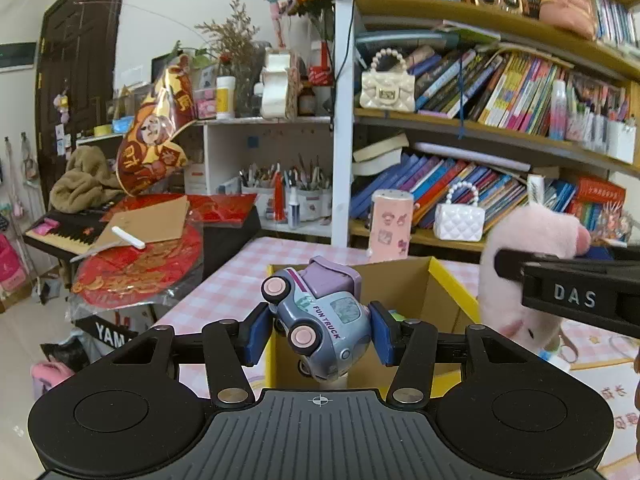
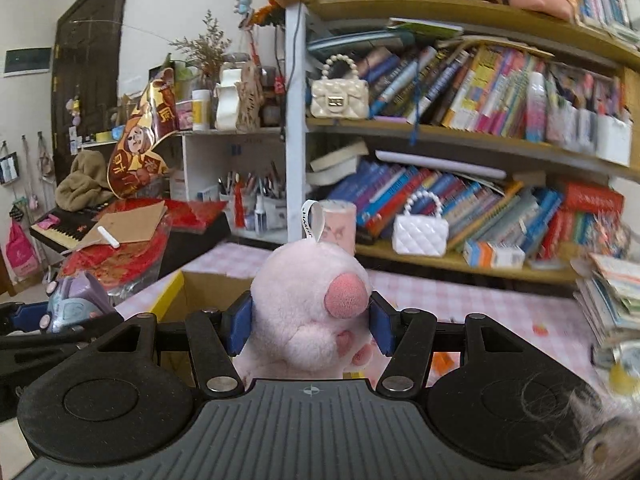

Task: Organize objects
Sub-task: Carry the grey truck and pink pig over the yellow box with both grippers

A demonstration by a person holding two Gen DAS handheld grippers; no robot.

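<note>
**Toys held over the box**

Left wrist view: my left hand-held gripper (image 1: 322, 330) pinches a small blue-grey plastic toy truck with pink wheels and a lilac top (image 1: 320, 312), tilted nose-down between the blue pads (image 1: 380, 334). It hangs above the open brown cardboard box with a yellow rim (image 1: 450, 280), which stands on the pink-checked surface (image 1: 236, 280). The truck is hard and smooth, so I judge it could slip or twist; the flat sides where the pads sit now look like the best hold. To the right, the soft pink plush pig (image 1: 524, 264) shows in my other gripper.

Right wrist view: my right hand-held gripper (image 2: 310, 326) squeezes that pig (image 2: 308, 312) at its middle, snout forward, beside the box's rim (image 2: 170, 292). It looks light and yielding, safe to drop, though the fur compresses, so I would keep a firm grip on the body rather than on the white ribbon loop (image 2: 310, 222) on top.
</note>
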